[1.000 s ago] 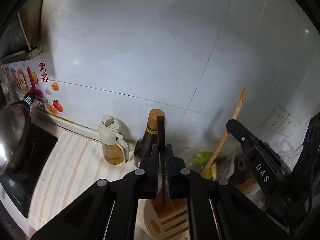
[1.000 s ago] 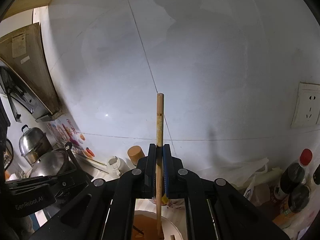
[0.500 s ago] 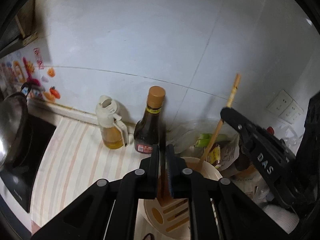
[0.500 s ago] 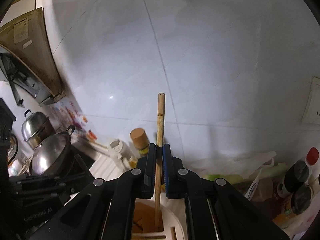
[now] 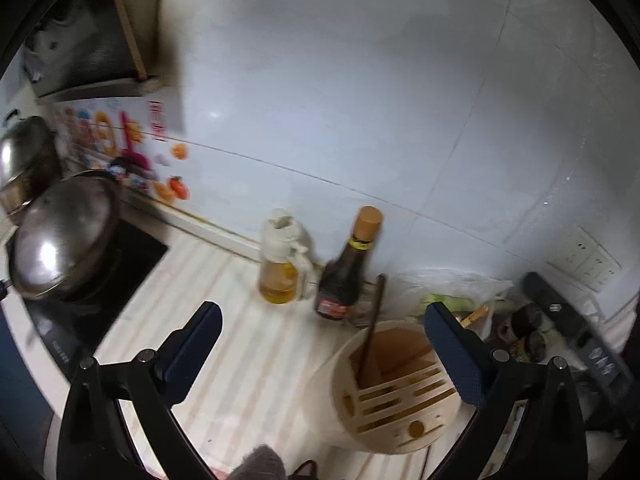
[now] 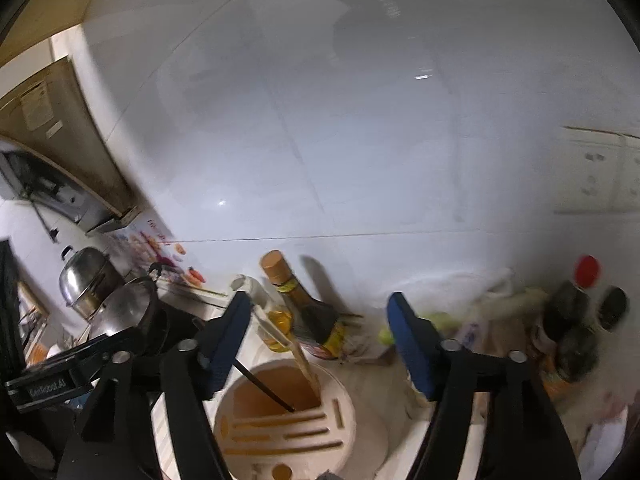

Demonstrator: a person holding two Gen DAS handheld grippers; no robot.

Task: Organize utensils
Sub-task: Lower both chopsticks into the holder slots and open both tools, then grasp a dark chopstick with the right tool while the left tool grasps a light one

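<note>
A round cream utensil holder (image 5: 396, 396) with slots and a brown open compartment stands on the striped counter; it also shows in the right wrist view (image 6: 288, 424). A dark chopstick (image 5: 370, 336) leans in the compartment, also seen in the right wrist view (image 6: 264, 388). A light bamboo chopstick (image 6: 286, 340) leans in the same compartment. My left gripper (image 5: 320, 332) is open and empty above the holder's left side. My right gripper (image 6: 320, 328) is open and empty above the holder.
A dark sauce bottle (image 5: 346, 272) and an oil dispenser (image 5: 282, 260) stand at the tiled wall behind the holder. A steel wok (image 5: 60, 236) sits on a black hob at left. Plastic bags and dark jars (image 6: 576, 320) crowd the right. Wall sockets (image 5: 584, 256) are at right.
Both grippers opened and let go of their chopsticks, which now lean in the holder. Both grippers have drawn back and tilted.
</note>
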